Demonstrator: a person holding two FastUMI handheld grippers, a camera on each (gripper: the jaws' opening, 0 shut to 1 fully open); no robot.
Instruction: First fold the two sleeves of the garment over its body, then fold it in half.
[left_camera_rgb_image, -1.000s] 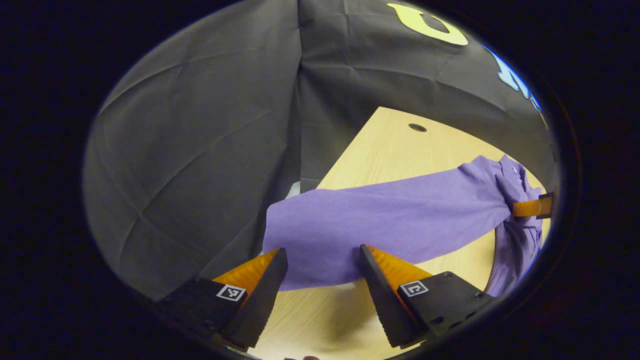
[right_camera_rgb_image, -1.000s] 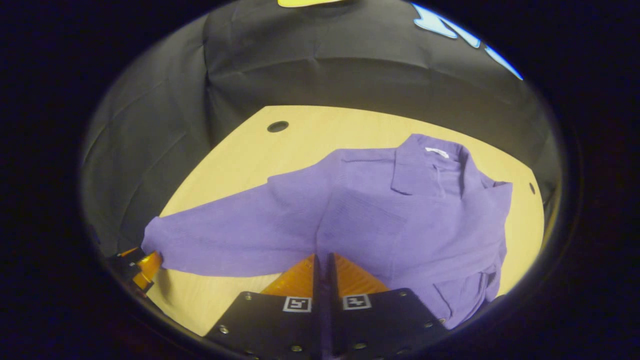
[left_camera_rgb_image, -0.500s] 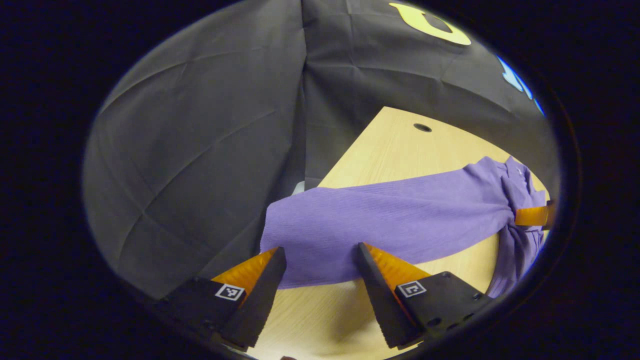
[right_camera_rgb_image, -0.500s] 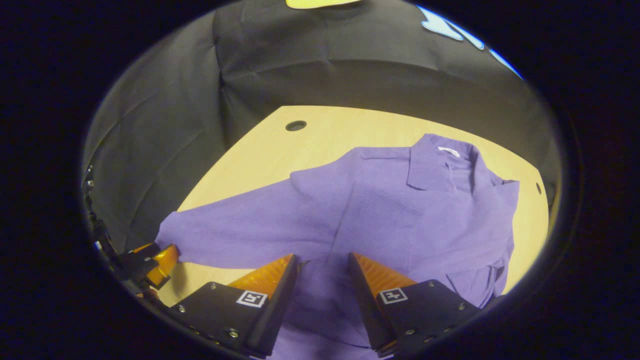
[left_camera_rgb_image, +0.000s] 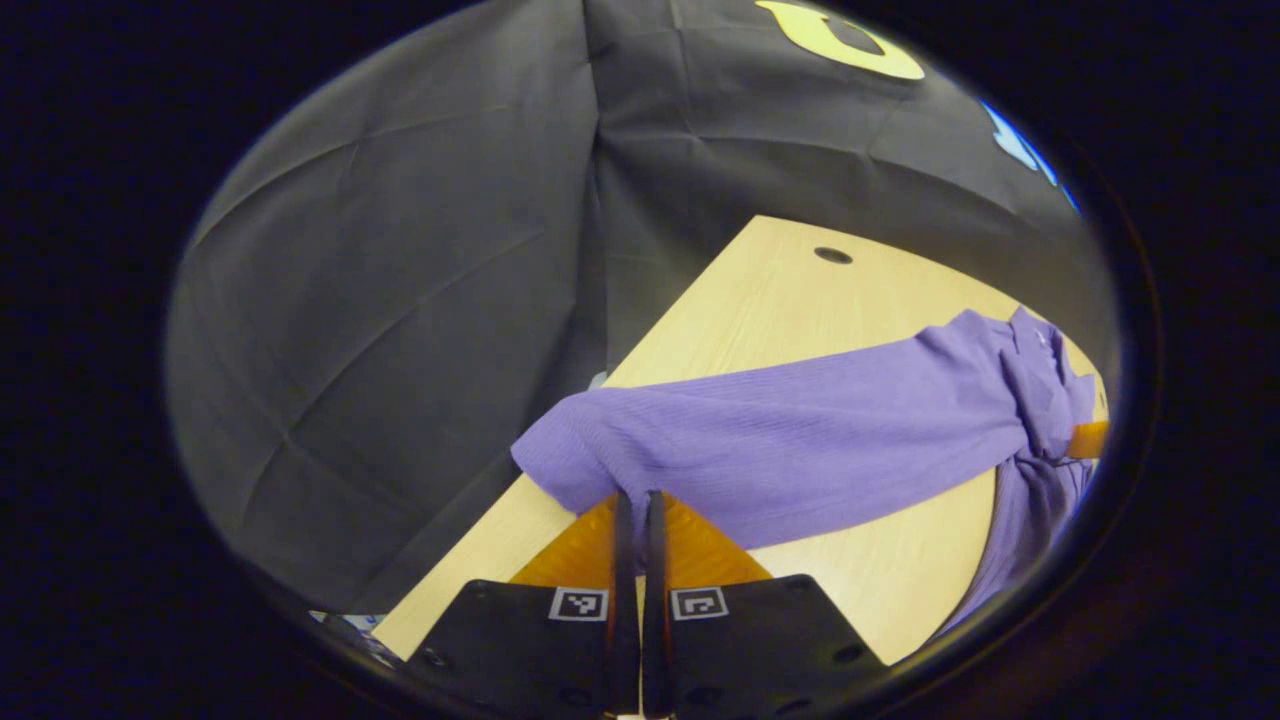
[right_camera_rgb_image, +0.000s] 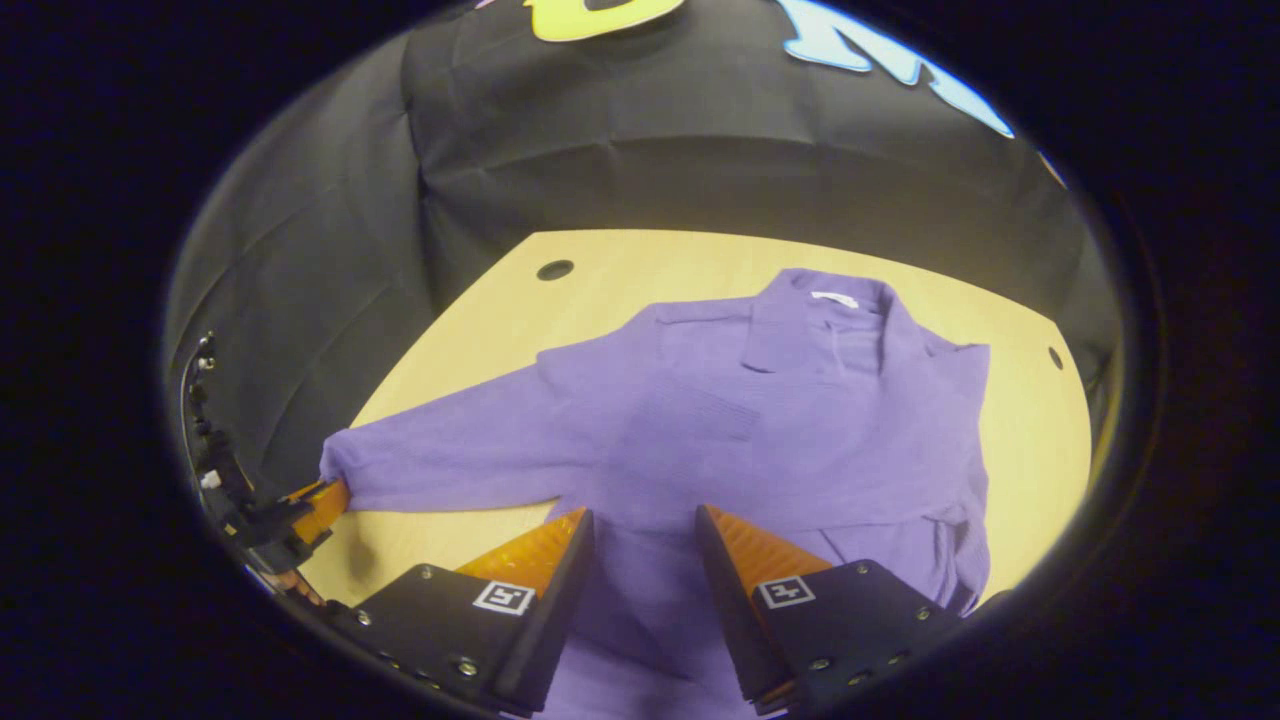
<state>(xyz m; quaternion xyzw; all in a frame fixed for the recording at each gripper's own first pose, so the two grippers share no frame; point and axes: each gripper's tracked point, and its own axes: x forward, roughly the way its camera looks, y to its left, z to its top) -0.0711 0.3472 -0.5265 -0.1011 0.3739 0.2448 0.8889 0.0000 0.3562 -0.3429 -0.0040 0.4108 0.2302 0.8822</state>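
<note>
Presently, the purple ribbed knit garment (right_camera_rgb_image: 760, 420) lies spread on the light wooden desk (right_camera_rgb_image: 620, 270) at the centre of the right gripper view, collar toward the top, one long sleeve (left_camera_rgb_image: 780, 440) stretched toward lower left. Left gripper (left_camera_rgb_image: 632, 505), bottom centre of the left gripper view: jaws pressed together, pinching the sleeve's cuff end near the desk's edge. Right gripper (right_camera_rgb_image: 640, 525), bottom centre of its own view: jaws spread, over the garment's lower body, fabric visible between them. Black cloth wall (left_camera_rgb_image: 400, 250) behind the desk.
</note>
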